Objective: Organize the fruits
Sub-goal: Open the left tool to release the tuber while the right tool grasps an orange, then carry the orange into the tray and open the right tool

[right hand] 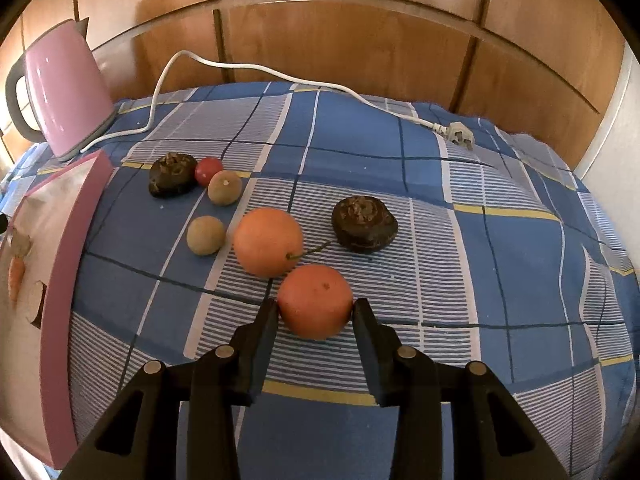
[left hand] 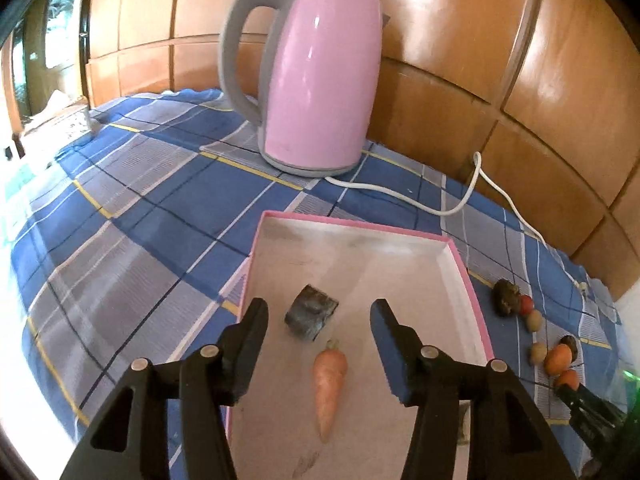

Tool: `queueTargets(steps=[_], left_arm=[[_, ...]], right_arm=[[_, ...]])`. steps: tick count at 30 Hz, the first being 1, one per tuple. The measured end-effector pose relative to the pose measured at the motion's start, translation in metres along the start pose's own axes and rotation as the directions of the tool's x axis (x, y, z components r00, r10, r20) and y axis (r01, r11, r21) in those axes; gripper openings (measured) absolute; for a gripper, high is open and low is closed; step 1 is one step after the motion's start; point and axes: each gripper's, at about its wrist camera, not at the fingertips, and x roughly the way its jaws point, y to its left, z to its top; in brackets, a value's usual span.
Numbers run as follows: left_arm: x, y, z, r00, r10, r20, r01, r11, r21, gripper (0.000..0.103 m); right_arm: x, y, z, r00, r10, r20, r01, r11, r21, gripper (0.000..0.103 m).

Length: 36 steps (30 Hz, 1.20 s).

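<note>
Between the fingers of the right gripper [right hand: 315,307], the near orange [right hand: 315,301] is sitting on the checked cloth [right hand: 460,240], and both pads are touching its sides: the jaws are clamping it, apparently for a lift toward the pink-rimmed box [left hand: 468,280] on the left. The second orange [right hand: 267,241], with its stem, is lying just beyond and touching the gripped one.

Farther out, the remaining items are waiting in a loose cluster: two dark wrinkled fruits [right hand: 365,223], two small tan fruits [right hand: 206,235] and one small red fruit [right hand: 208,170].

The left gripper [left hand: 319,316] is hovering over the box with its jaws spread wide and holding nothing. The box is containing one carrot [left hand: 329,388] and one dark grey chunk [left hand: 311,316]; a third piece is showing at its edge in the right view. One pink kettle [left hand: 320,76] with its white cord [right hand: 280,76] is standing behind.
</note>
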Motion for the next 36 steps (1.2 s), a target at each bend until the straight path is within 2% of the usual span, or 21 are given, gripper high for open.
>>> queueTargets(steps=[6, 8, 12, 15, 17, 28, 36], left_arm=[[-0.024, 0.004, -0.018, 1.000, 0.022, 0.009, -0.021, 0.999, -0.040, 0.056], [-0.034, 0.003, -0.026, 0.999, 0.024, 0.022, -0.024, 0.999, -0.033, 0.062], [-0.048, 0.001, -0.039, 0.999, 0.023, 0.031, -0.023, 1.000, -0.022, 0.065], [-0.055, -0.001, -0.048, 0.999, 0.030, 0.029, -0.029, 1.000, -0.009, 0.067], [-0.058, -0.001, -0.053, 0.999, 0.038, 0.028, -0.038, 0.999, -0.002, 0.070], [-0.066, -0.003, -0.077, 0.999, 0.043, 0.008, -0.043, 0.999, 0.018, 0.071], [-0.067, -0.003, -0.081, 0.999, 0.042, 0.008, -0.042, 0.999, 0.017, 0.071]], right_arm=[[0.001, 0.000, 0.000, 1.000, -0.011, 0.003, 0.011, 1.000, 0.020, 0.039], [0.001, -0.001, 0.000, 1.000, -0.012, 0.004, 0.012, 1.000, 0.024, 0.039], [0.002, 0.000, -0.002, 1.000, -0.018, 0.007, 0.018, 1.000, 0.023, 0.040], [0.009, -0.005, -0.006, 1.000, -0.005, -0.023, 0.006, 0.999, 0.051, 0.040], [0.008, -0.005, -0.008, 1.000, -0.004, -0.008, 0.005, 0.998, 0.056, 0.038], [0.000, -0.003, -0.017, 1.000, 0.018, -0.002, -0.018, 0.999, 0.028, 0.037], [-0.016, 0.013, -0.026, 0.997, 0.083, 0.010, -0.083, 0.997, 0.002, 0.037]])
